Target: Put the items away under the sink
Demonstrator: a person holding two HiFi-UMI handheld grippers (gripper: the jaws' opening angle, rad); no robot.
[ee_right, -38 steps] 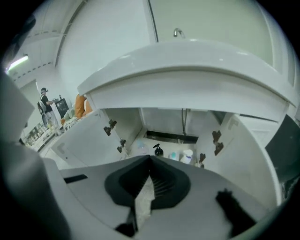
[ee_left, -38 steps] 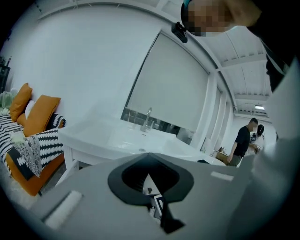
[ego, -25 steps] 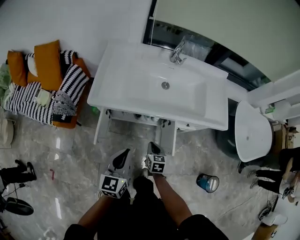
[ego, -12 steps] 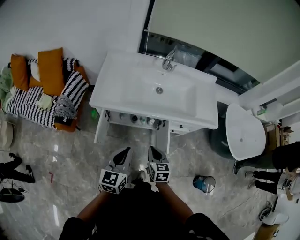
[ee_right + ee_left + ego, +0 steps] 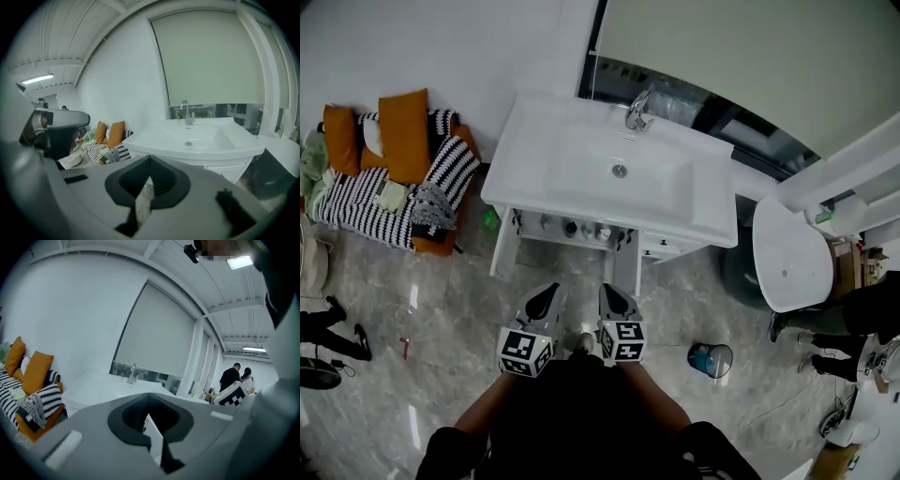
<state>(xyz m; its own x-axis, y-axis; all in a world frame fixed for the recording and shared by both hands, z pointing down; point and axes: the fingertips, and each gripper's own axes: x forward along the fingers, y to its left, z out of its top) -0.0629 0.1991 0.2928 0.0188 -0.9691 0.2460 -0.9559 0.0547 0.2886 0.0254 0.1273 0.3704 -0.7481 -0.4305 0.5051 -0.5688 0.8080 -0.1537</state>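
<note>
Zero load now: left gripper (image 5: 551, 292) and right gripper (image 5: 609, 292) pinched shut on nothing, side by side above the floor (image 5: 441, 309), raised and drawn back from the sink (image 5: 511, 192) compared with a second ago. Farther off, a row of small bottles (image 5: 570, 228) on the shelf (image 5: 558, 234) under the sink, probably the stowed items, though too small to tell. Points to the stowing being finished, or at least paused.

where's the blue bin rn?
Head view, lower right: the blue bin stands on the floor, right of the right gripper and out in front of the sink's right end.
</note>
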